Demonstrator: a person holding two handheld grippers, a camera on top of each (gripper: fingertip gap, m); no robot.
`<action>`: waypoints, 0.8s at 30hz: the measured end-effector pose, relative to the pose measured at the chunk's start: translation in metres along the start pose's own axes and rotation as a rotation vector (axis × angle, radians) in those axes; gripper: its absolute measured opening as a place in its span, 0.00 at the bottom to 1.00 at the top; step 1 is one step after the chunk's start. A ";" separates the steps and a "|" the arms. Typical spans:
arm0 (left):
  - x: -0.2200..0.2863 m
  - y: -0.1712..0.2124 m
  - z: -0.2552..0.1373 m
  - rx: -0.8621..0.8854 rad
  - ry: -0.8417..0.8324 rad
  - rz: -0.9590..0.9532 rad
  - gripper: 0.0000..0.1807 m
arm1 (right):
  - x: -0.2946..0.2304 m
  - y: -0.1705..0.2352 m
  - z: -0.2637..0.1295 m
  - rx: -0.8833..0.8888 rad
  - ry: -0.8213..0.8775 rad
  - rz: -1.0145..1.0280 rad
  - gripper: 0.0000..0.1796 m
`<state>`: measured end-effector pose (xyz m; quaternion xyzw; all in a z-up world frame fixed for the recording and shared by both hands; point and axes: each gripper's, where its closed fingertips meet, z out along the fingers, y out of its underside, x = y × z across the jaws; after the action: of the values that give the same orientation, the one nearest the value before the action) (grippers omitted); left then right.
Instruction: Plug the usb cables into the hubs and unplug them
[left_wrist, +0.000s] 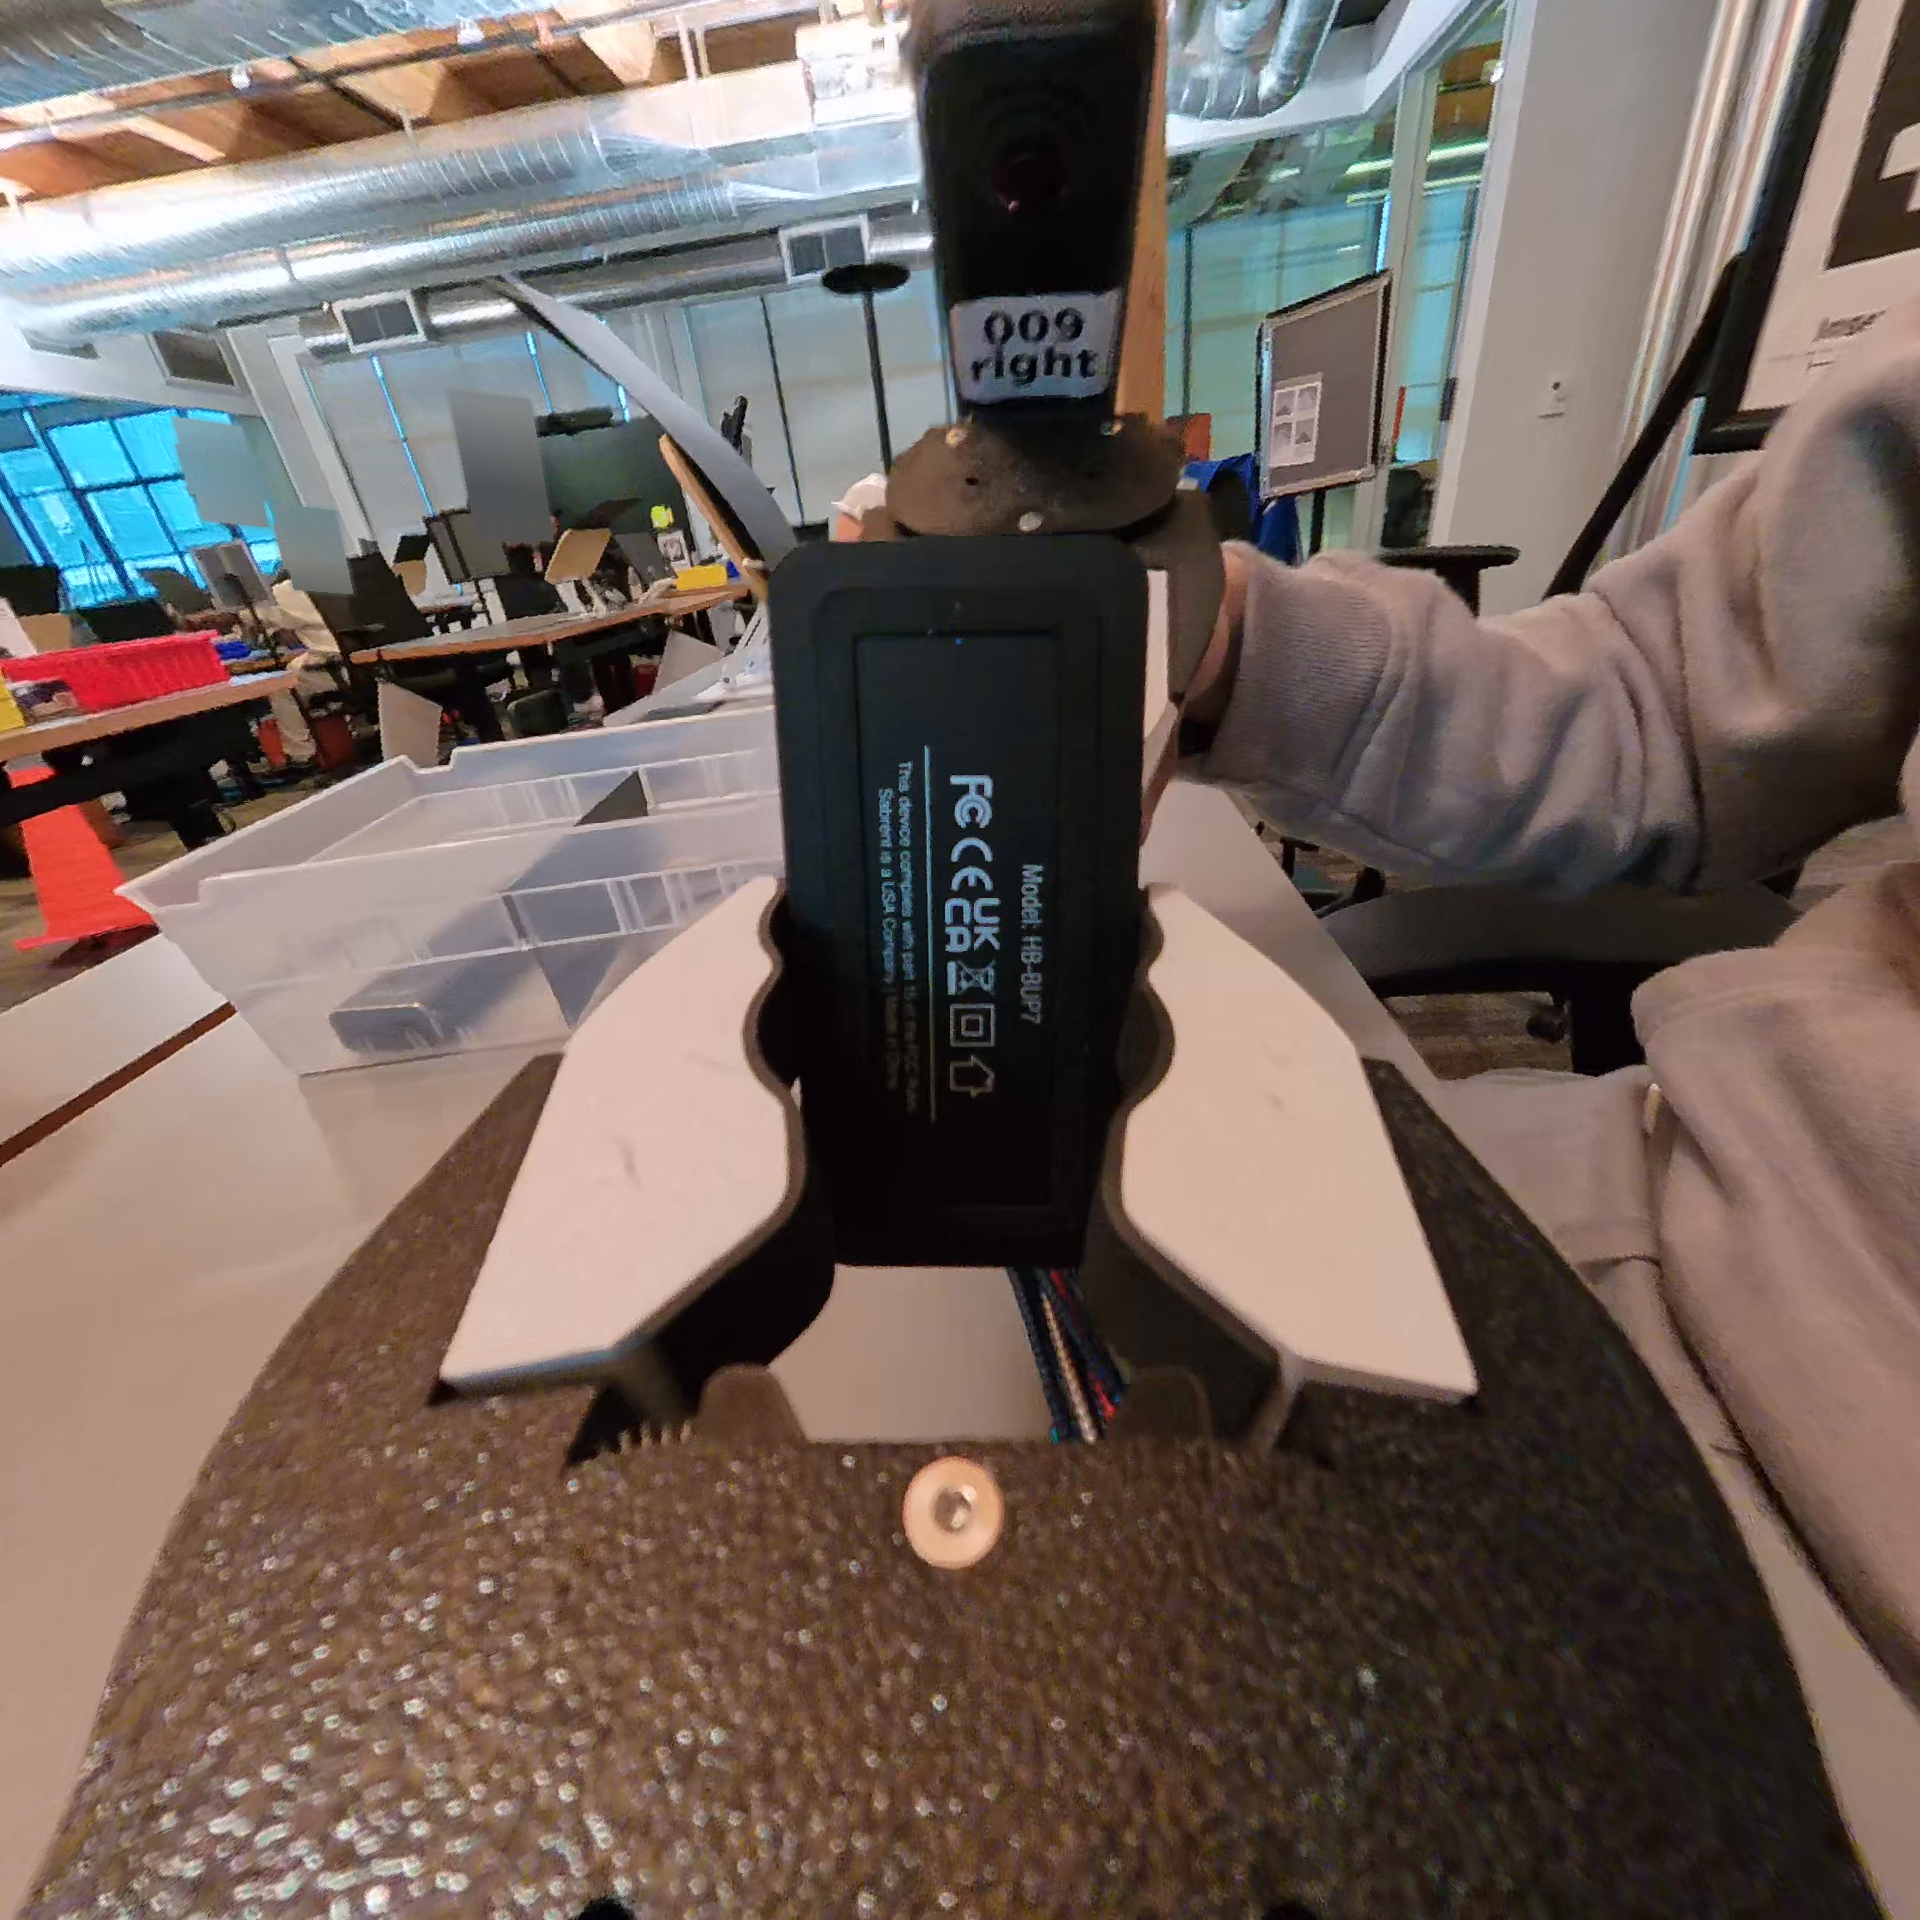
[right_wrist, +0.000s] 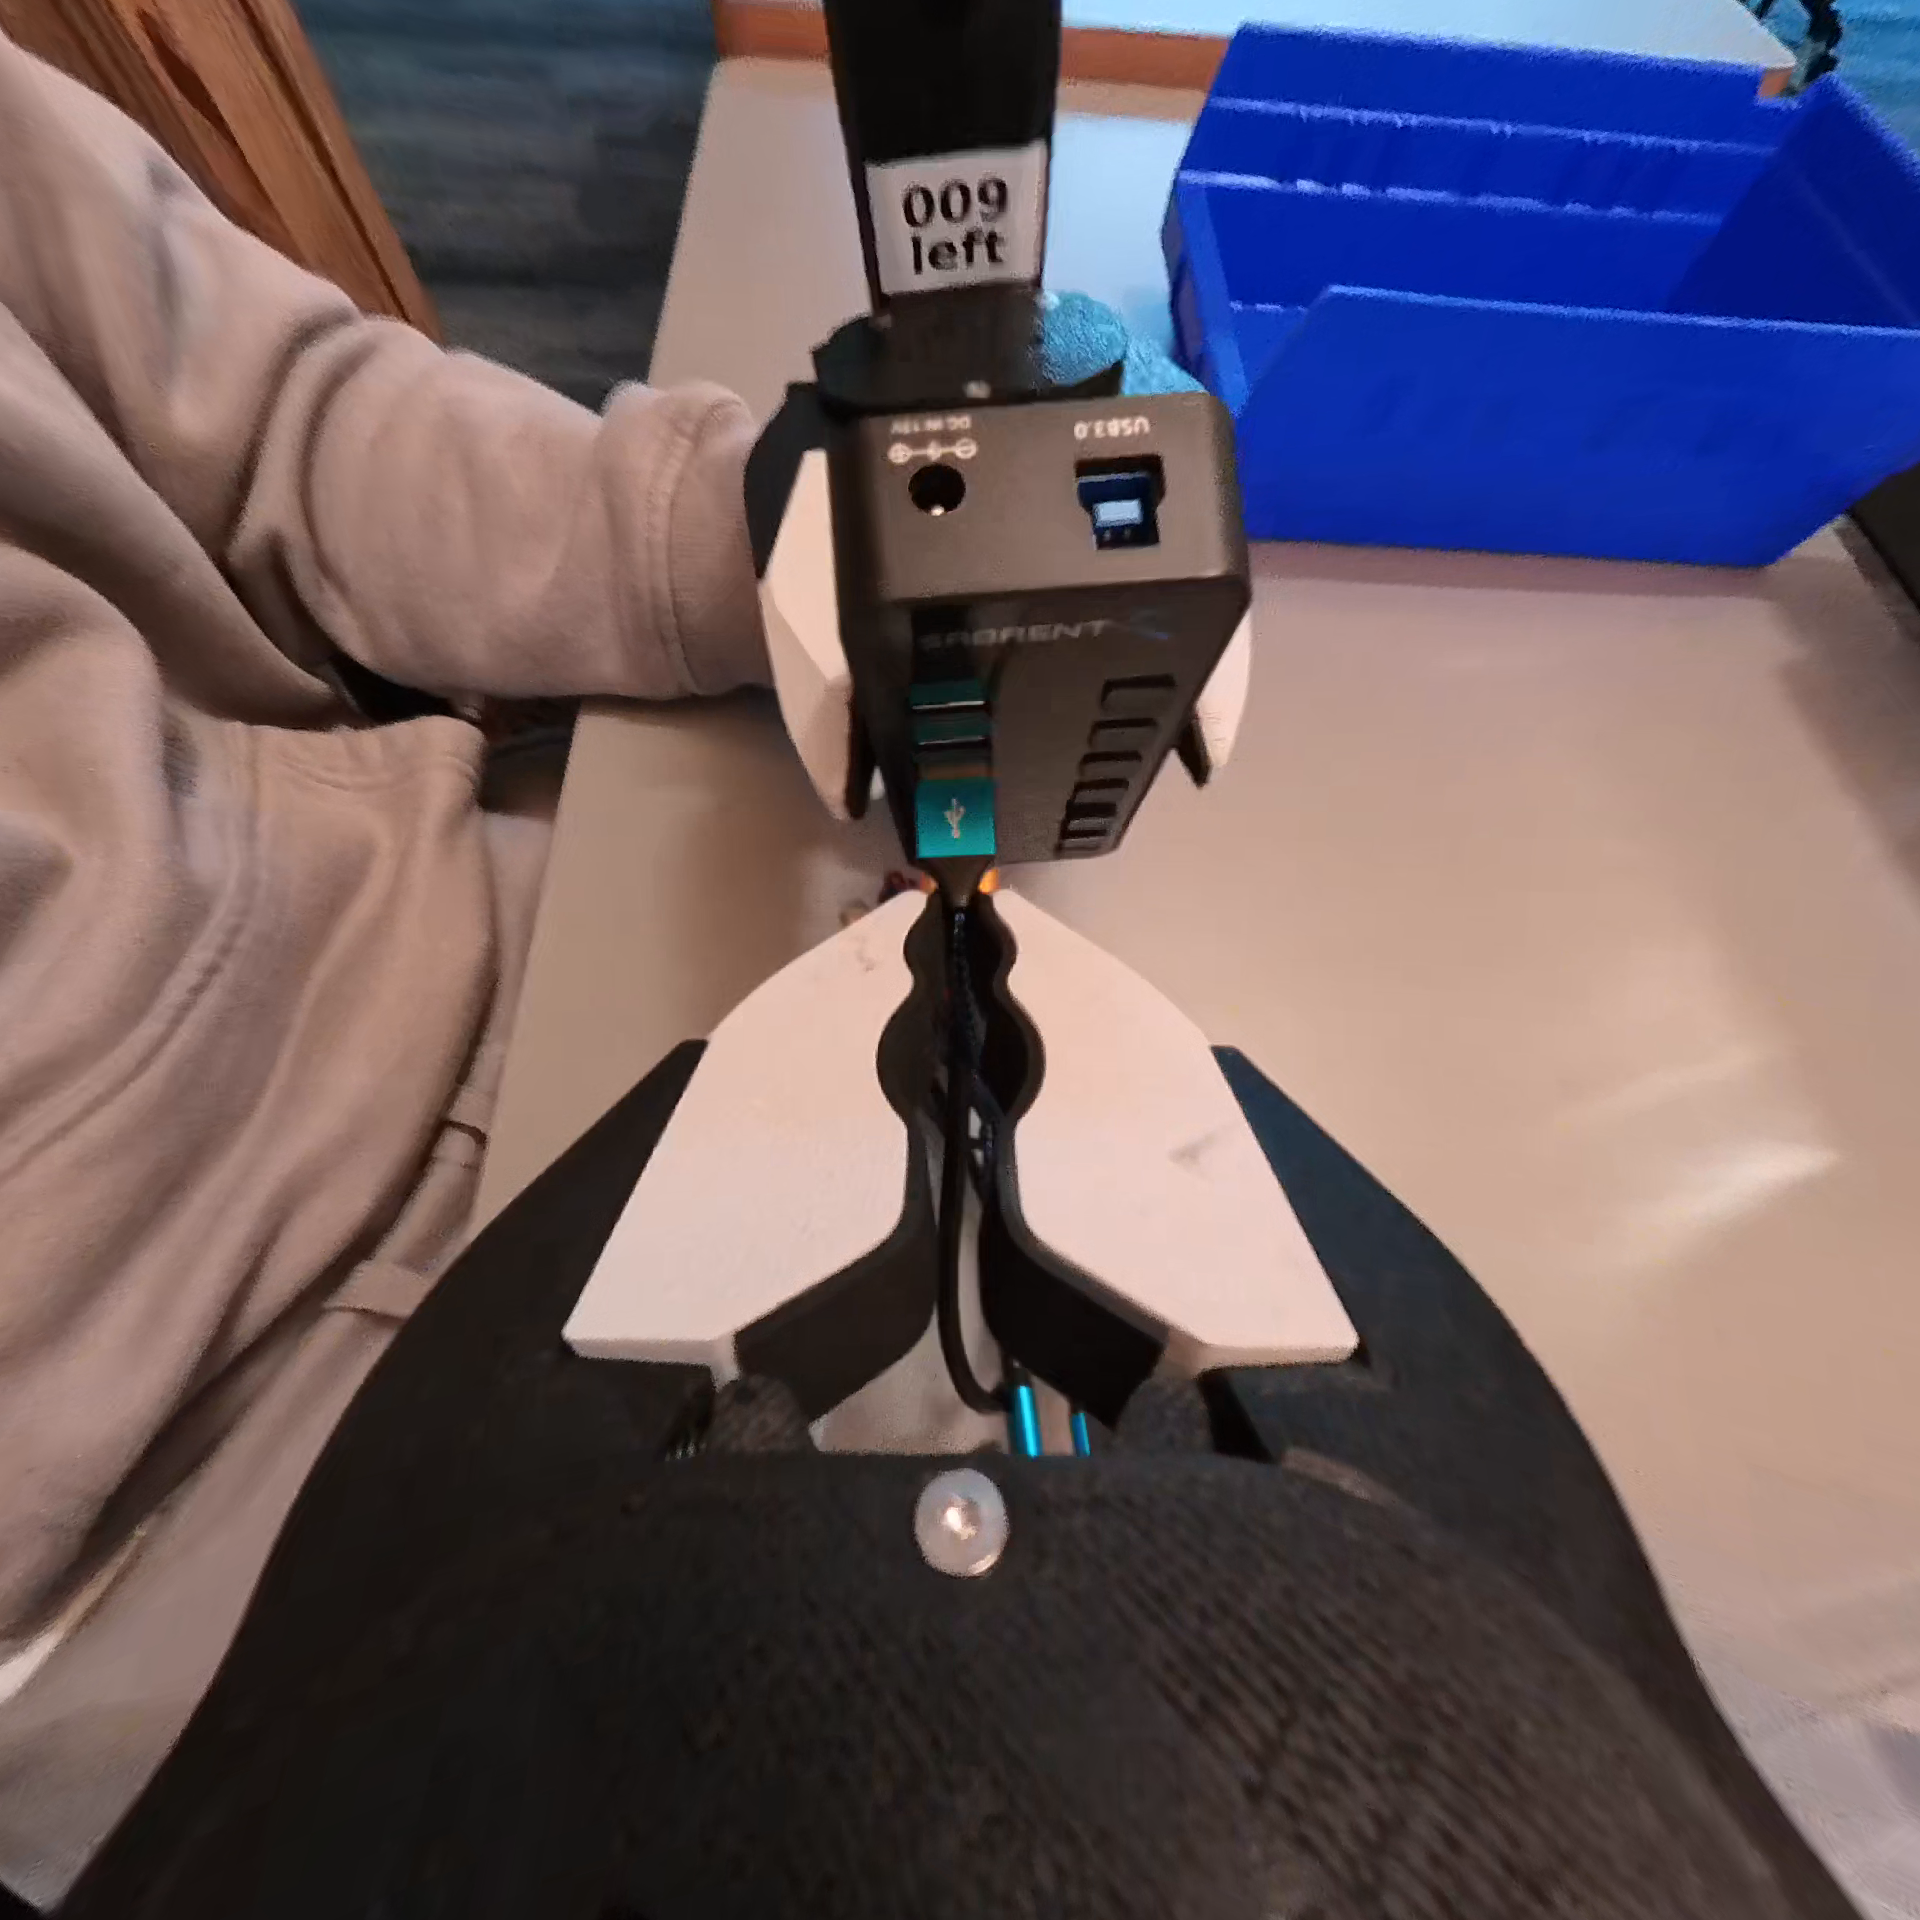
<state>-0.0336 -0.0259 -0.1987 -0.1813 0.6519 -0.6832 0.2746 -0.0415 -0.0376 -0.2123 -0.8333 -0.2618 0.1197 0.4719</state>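
Right now your left gripper (left_wrist: 951, 1049) is clamped on the black USB hub (left_wrist: 956, 894), white fingers (left_wrist: 665, 1122) pressed against both long sides, hub held up off the table (left_wrist: 208, 1247) with its labelled underside facing the left wrist camera. Braided cables (left_wrist: 1065, 1351) hang from the hub's near end, between the fingers. From the right wrist view, the hub (right_wrist: 1049, 623) shows its port face: several teal plugs sit in the left row, the nearest teal plug (right_wrist: 954, 821) at the hub's near end, and a blue port on the end face is empty. Your right gripper (right_wrist: 958, 914) is nearly closed, tips pinching the dark cable (right_wrist: 961, 1039) just behind that plug; the cable runs back through the gap between the fingers. Can't tell whether that plug is fully seated. Blue divided bin (right_wrist: 1558, 343) sits on the table beyond the hub to the right; a clear plastic bin (left_wrist: 468, 894) is behind the hub in the left wrist view. Your grey sleeve (left_wrist: 1507, 707) shows behind the right gripper.
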 end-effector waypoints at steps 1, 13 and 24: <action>0.001 -0.003 -0.001 0.018 0.005 0.006 0.33 | -0.004 -0.002 0.000 0.016 -0.019 0.010 0.03; -0.004 -0.005 0.003 0.016 -0.023 -0.021 0.33 | 0.008 0.000 -0.009 -0.005 0.032 0.069 0.02; -0.003 -0.002 0.001 0.003 -0.019 -0.007 0.33 | 0.004 0.006 -0.007 -0.023 0.000 0.131 0.02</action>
<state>-0.0310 -0.0249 -0.1968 -0.1895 0.6476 -0.6834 0.2787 -0.0328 -0.0429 -0.2131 -0.8541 -0.2081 0.1473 0.4533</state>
